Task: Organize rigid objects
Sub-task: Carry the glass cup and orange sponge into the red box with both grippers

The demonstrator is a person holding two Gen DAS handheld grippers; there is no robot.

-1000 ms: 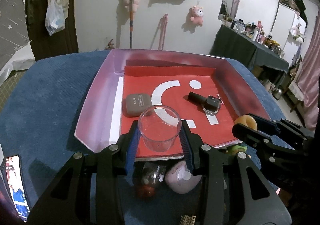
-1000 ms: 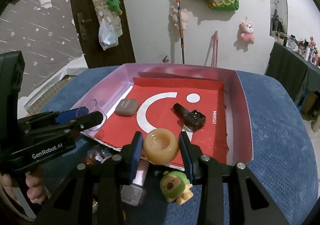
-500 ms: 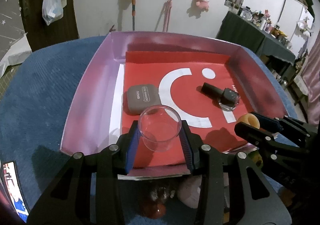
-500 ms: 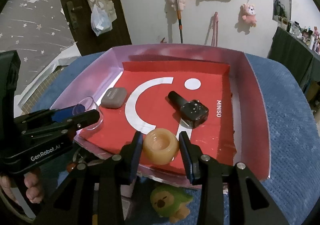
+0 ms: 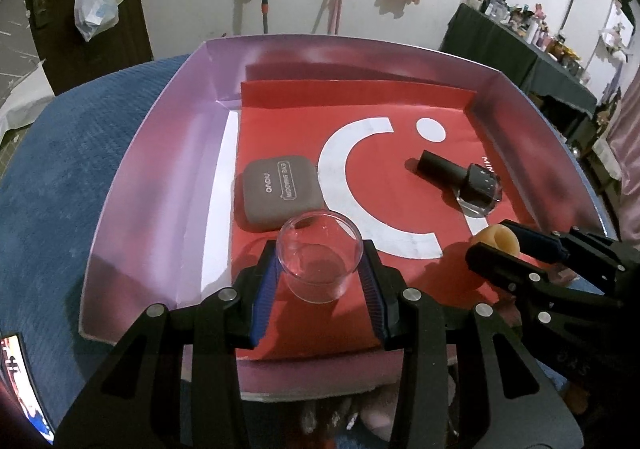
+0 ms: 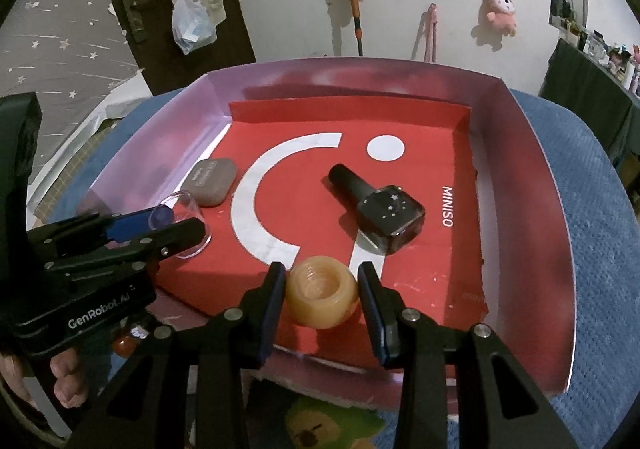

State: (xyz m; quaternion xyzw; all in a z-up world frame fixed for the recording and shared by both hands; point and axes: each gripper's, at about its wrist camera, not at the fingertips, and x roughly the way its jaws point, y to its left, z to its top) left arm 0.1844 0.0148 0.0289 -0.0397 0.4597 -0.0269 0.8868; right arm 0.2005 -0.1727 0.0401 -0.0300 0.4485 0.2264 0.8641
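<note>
While both grippers are hovering over the red-lined tray, the left gripper is clamping a clear plastic cup between its fingers, and the right gripper is clamping a tan ring-shaped jar near the nail polish bottle.

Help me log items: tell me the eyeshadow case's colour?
Grey-brown eyeshadow case, clearest in the left wrist view.

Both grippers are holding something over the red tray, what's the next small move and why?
Probably lower both a little further, then release. The left gripper holds the clear cup and the right gripper holds the tan ring, both over bare red liner near the front of the tray.
</note>
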